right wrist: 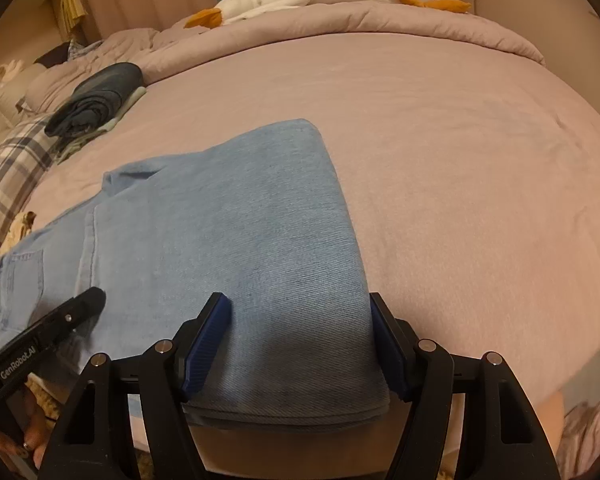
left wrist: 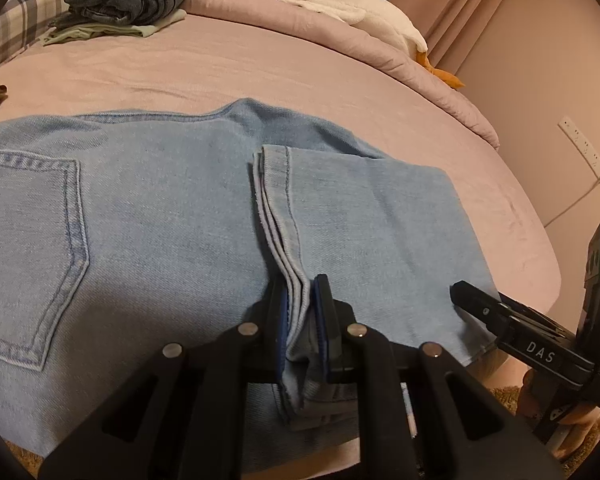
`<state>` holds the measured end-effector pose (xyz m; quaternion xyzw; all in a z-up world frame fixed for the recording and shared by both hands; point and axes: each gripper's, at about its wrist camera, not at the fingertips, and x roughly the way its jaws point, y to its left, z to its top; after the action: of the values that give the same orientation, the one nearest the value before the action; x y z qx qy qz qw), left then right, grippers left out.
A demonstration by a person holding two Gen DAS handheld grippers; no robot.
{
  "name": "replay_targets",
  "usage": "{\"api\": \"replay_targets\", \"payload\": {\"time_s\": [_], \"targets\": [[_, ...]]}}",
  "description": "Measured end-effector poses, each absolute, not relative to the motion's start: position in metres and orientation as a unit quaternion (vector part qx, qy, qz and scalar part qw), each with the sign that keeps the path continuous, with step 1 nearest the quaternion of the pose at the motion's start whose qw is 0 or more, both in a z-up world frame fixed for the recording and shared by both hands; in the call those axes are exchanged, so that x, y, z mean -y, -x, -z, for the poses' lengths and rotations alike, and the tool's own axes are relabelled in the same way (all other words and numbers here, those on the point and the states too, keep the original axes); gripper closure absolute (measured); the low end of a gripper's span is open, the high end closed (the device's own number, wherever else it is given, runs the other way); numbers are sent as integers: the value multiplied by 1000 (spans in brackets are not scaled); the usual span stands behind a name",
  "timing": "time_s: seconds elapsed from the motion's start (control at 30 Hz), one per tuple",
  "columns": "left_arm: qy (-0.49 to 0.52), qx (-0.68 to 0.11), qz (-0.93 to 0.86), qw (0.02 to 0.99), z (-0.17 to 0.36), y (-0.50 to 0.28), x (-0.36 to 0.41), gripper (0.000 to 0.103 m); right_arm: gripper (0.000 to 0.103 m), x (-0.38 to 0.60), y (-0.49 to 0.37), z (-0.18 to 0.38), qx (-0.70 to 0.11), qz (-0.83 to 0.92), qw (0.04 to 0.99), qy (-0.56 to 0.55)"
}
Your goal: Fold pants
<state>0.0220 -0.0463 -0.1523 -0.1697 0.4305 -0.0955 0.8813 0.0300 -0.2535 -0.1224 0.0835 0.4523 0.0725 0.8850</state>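
Light blue denim pants lie folded on the pink-sheeted bed, near its 6 o'clock edge. The left tool is clamped on the stacked leg hems; the right tool stands wide, straddling the fold without pinching.

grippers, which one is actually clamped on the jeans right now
The left gripper: its blue pads pinch the stacked hem edges of the jeans. The right gripper is spread wide, straddling the folded end without squeezing it.
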Motion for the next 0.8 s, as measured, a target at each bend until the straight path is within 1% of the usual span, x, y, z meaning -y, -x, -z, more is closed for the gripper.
{"api": "replay_targets", "payload": {"time_s": [0.8], "targets": [[180,-415,106,885,156,-9,42,88,34,251,-25,123,-439,-51,893,-80]]}}
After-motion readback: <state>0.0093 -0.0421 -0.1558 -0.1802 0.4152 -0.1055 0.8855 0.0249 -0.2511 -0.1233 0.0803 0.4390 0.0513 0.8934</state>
